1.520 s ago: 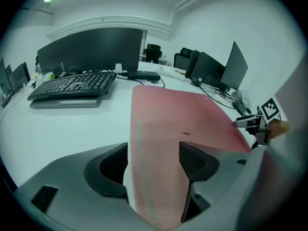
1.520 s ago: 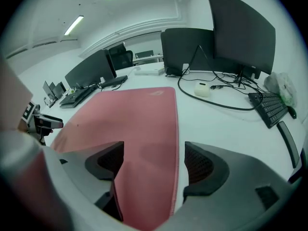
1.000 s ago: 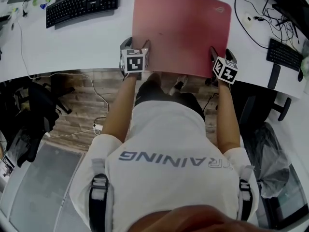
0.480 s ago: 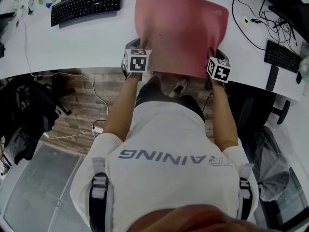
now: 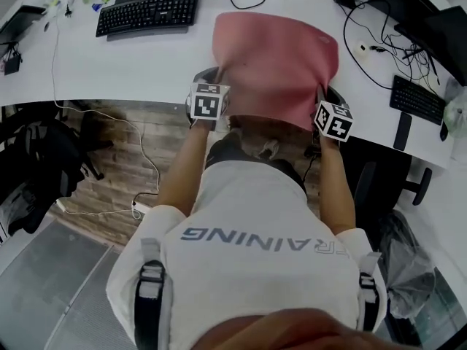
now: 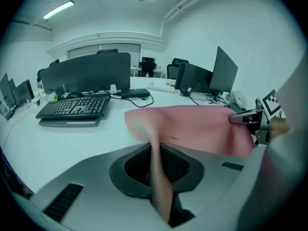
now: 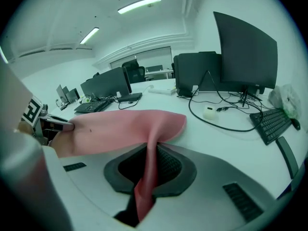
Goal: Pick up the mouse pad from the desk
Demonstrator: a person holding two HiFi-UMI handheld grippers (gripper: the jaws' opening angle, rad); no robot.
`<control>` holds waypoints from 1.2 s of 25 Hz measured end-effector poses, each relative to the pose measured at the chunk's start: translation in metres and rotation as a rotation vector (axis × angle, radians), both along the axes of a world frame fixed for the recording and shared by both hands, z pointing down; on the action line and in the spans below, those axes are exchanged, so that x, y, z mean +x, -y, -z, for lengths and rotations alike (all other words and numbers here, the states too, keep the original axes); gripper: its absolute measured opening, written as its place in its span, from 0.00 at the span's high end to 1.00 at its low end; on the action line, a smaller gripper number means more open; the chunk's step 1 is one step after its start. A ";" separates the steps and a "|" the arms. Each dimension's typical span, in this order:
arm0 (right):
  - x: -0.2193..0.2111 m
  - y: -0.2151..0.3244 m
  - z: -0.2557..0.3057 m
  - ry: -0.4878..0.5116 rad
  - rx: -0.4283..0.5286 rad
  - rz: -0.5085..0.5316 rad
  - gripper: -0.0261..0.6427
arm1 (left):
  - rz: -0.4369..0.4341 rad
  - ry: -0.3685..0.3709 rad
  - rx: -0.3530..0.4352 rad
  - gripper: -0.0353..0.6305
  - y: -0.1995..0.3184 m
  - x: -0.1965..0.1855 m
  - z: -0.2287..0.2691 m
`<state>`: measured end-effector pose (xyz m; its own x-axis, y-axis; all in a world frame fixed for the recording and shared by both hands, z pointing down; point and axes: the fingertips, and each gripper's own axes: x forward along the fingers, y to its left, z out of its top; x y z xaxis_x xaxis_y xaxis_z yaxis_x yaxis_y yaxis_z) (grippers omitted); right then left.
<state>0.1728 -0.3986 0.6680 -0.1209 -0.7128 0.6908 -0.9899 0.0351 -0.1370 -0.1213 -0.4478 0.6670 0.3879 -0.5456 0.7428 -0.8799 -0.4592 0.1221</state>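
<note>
The left gripper is clenched on the near left corner of the pink mouse pad. In the left gripper view its jaws have just been closing, and a fold of the pad now stands pinched between the dark pads. The right gripper grasps the near right corner the same way. In its own view the jaws have also just been closing, and they squeeze a pink fold.

In the head view the mouse pad sits at upper centre of the frame. It hangs between the two grippers, with its near edge raised and reaching past the edge of the white tabletop. Whether its far edge touches the tabletop cannot be told.

A black keyboard lies at upper left, well apart from the pad. A second keyboard and loose cables are at right.
</note>
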 end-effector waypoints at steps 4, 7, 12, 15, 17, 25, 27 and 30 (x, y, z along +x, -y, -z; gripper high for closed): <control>0.000 -0.002 0.025 -0.002 0.053 0.021 0.88 | 0.027 -0.013 0.048 0.84 -0.006 0.001 0.022; 0.002 -0.005 0.050 0.007 0.103 0.025 0.88 | 0.047 -0.022 0.105 0.84 -0.009 -0.001 0.045; 0.004 -0.007 0.106 0.000 0.226 0.041 0.88 | 0.075 -0.054 0.232 0.84 -0.013 0.002 0.104; 0.006 -0.008 0.144 -0.003 0.311 0.050 0.88 | 0.092 -0.072 0.312 0.84 -0.018 0.003 0.142; 0.008 -0.010 0.171 -0.006 0.367 0.055 0.88 | 0.100 -0.087 0.363 0.84 -0.022 0.004 0.167; 0.016 -0.025 0.269 -0.020 0.577 0.053 0.88 | 0.125 -0.163 0.573 0.84 -0.040 0.010 0.264; 0.017 -0.031 0.293 -0.029 0.628 0.055 0.88 | 0.132 -0.183 0.625 0.84 -0.046 0.012 0.287; 0.019 -0.039 0.324 -0.046 0.696 0.059 0.88 | 0.140 -0.210 0.694 0.84 -0.055 0.013 0.317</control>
<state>0.1919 -0.3596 0.3439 -0.1546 -0.9846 0.0812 -0.9880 0.1533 -0.0210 -0.1085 -0.3931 0.3502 0.3763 -0.9179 0.1262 -0.9259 -0.3773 0.0168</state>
